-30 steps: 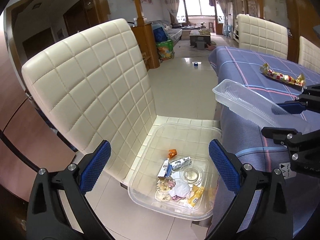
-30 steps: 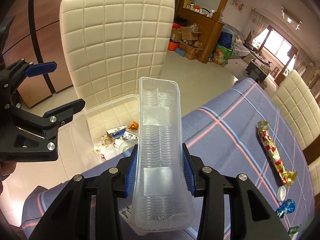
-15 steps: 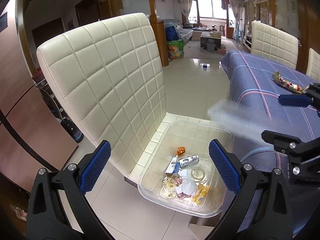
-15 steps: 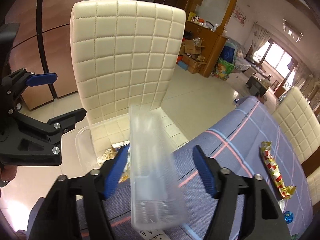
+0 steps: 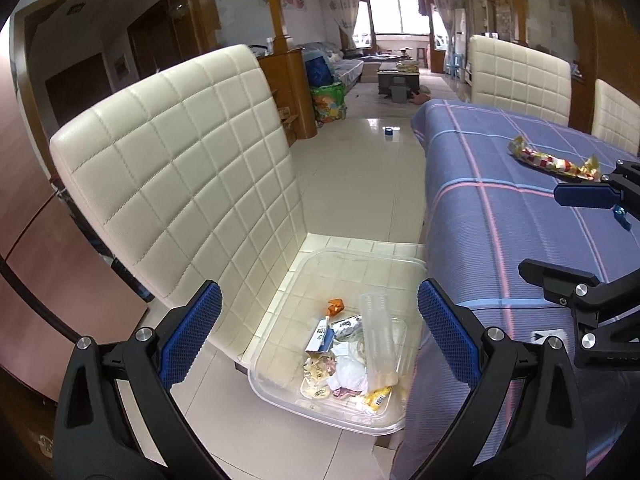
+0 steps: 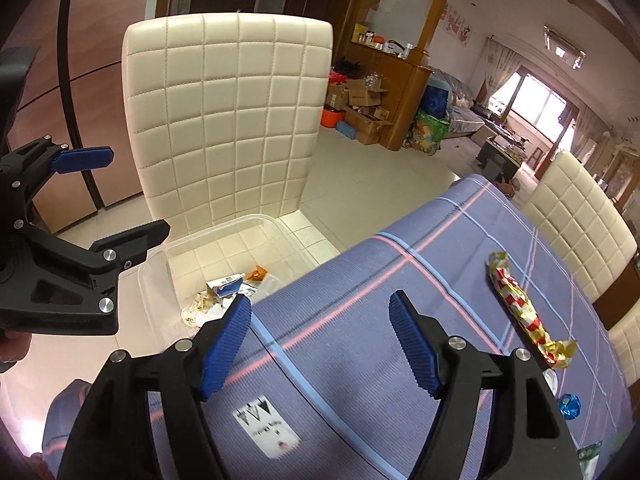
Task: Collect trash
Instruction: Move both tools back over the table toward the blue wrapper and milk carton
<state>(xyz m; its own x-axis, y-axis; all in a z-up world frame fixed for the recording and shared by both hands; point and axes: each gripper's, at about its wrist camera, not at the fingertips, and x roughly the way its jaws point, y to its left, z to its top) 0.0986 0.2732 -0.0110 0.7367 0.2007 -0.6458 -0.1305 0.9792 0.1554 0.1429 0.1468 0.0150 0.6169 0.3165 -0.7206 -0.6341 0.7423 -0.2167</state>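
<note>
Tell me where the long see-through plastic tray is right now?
In the left wrist view, the clear tray lies in the plastic bin on the chair seat, atop the other trash, right of the blue-and-white carton.

Both jaws spread wide (nothing held): left hand-held gripper [image 5: 320,340], right hand-held gripper [image 6: 320,344].

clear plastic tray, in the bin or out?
In. The clear plastic tray lies tilted on the trash inside the bin; right gripper jaws open, empty.

Clear plastic tray [image 5: 378,340] lies tilted atop wrappers in transparent bin [image 5: 280,394] on chair seat.
</note>
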